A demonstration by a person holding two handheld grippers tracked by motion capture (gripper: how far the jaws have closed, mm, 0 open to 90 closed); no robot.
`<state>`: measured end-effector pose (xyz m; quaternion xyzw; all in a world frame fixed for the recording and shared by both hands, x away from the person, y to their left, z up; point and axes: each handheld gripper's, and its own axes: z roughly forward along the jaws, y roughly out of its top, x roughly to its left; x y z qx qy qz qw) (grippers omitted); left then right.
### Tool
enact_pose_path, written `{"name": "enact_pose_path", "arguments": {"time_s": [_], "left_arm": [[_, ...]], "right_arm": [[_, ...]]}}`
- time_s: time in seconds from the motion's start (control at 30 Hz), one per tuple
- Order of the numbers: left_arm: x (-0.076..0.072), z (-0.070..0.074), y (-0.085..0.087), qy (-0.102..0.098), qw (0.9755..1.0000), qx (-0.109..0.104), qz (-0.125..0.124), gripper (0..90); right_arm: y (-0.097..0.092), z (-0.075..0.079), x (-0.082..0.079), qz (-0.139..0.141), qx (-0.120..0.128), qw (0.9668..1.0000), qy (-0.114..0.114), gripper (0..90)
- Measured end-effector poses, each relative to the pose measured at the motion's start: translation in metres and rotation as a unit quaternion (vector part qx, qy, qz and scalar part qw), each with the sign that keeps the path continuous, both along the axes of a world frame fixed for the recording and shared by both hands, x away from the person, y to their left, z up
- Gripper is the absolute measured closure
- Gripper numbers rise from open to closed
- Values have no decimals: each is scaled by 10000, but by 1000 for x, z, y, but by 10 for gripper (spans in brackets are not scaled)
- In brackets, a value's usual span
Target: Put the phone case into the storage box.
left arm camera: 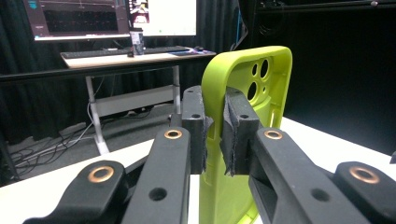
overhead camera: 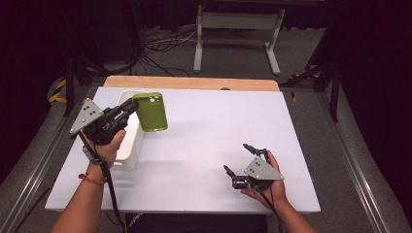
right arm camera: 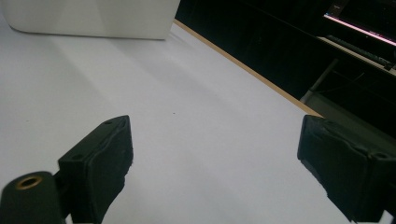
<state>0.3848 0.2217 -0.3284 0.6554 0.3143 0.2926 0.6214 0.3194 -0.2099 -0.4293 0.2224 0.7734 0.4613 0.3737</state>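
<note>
Jaws, left gripper (overhead camera: 127, 108): clamped on one side wall of a lime-green phone case (overhead camera: 151, 111), pads pinching the thin rim with the case upright and its camera cut-outs toward twelve o'clock in the left gripper view, the case carried in the air just above the right edge of a white bin (overhead camera: 128, 145) at about ten o'clock on the table (overhead camera: 204, 145). Handling note: the hold is on a narrow flexible edge, so, by my reading, it wants firm pressure and a slow, level carry without twisting. Jaws, right gripper (overhead camera: 245, 160): spread wide and empty, resting near five o'clock, well apart from the case.
</note>
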Motion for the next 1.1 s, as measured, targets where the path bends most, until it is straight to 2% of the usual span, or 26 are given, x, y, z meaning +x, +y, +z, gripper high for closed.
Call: {"name": "enact_pose_path", "arguments": {"time_s": [0.2,0.47,0.57,0.7,0.87,1.0,1.1], "left_arm": [[0,2,8,0,10000,-27,38,811],[0,6,17,-36,10000,47,57,811],[2,10,23,-77,10000,-23,12,811],[1,13,32,-157,9998,134,-25,812],[6,12,48,-91,9999,137,52,812],[13,10,60,-56,9999,50,96,813],[20,8,64,-14,9996,220,170,812]], "right_arm": [[0,0,0,-8,17,10000,19,114],[1,-1,2,23,-12,10000,42,115],[1,-1,2,20,-29,10000,52,116],[0,-1,6,-63,-48,10000,38,120],[-1,-1,9,-127,4,9999,111,121],[-1,-2,10,-149,-11,9998,108,121],[-1,-2,11,-166,-7,9998,121,122]]}}
